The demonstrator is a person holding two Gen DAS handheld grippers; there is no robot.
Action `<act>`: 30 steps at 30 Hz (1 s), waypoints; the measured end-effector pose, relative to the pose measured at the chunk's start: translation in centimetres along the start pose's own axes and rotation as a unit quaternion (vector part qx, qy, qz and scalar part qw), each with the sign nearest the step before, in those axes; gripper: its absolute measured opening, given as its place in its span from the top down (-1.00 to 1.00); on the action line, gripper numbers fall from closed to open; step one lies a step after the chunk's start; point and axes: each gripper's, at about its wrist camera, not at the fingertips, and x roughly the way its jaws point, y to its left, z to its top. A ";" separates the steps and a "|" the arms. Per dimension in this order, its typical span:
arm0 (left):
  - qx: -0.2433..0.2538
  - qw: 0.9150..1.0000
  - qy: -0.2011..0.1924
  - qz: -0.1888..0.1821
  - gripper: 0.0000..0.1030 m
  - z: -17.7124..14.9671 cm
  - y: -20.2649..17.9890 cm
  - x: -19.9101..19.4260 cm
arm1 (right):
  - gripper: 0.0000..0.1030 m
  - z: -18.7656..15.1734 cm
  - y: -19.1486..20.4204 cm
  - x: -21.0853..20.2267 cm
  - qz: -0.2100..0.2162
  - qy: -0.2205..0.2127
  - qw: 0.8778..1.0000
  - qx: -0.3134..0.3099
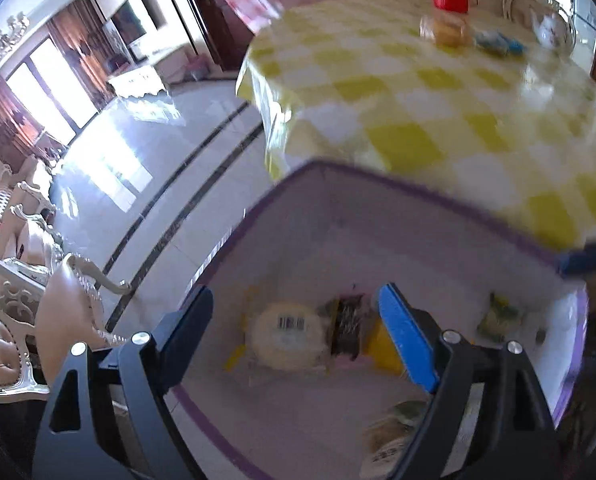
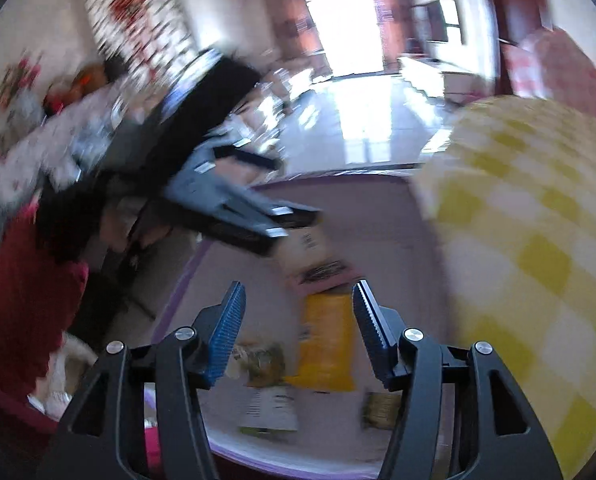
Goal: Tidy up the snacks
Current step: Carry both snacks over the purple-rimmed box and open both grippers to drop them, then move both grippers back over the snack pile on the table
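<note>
Left gripper (image 1: 296, 334): spread wide, empty, above the box (image 1: 418, 196).
Round packet (image 1: 286, 336): on the box floor, below its fingers.
Right gripper (image 2: 298, 324): part open, empty.
Yellow packet (image 2: 326, 344): lengthwise between its fingers, lower down, nearer this hand.

Barcode on round pale snack packet (image 1: 285, 335) in box, digits unreadable, no legible text

Snack packets in a box (image 1: 438, 200) beside the table (image 1: 438, 92).
Lying on the box floor: round packet (image 1: 286, 336) leftmost, flat packet (image 2: 328, 344) mid, small bag (image 1: 498, 316) right; jar (image 1: 444, 30) and teapot (image 1: 552, 28) on the table's far side.
</note>
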 end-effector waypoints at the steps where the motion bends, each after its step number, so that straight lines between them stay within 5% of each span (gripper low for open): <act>1: 0.001 1.000 -0.008 0.000 -0.78 0.5 -0.3 -0.3 | -0.08 -0.1 -1.0 -0.8 -0.006 -0.008 1.000 0.014; 9: 0.005 0.995 -0.082 -0.056 -0.94 7.5 -6.8 -0.8 | -0.12 -0.7 -11.4 -6.7 -0.108 -0.060 0.987 0.101; 18: -0.084 0.977 -0.068 -0.182 -0.95 18.3 -15.3 5.8 | -0.53 -2.9 -24.4 -12.0 -0.237 -0.074 0.949 0.197; 23: -0.140 0.970 -0.053 -0.191 -0.95 23.6 -18.2 11.5 | -0.63 -2.1 -32.7 -14.2 -0.325 -0.078 0.914 0.230; 30: -0.182 0.962 -0.056 -0.194 -0.95 27.5 -18.5 15.0 | -0.69 2.8 -41.0 -12.6 -0.353 -0.067 0.903 0.235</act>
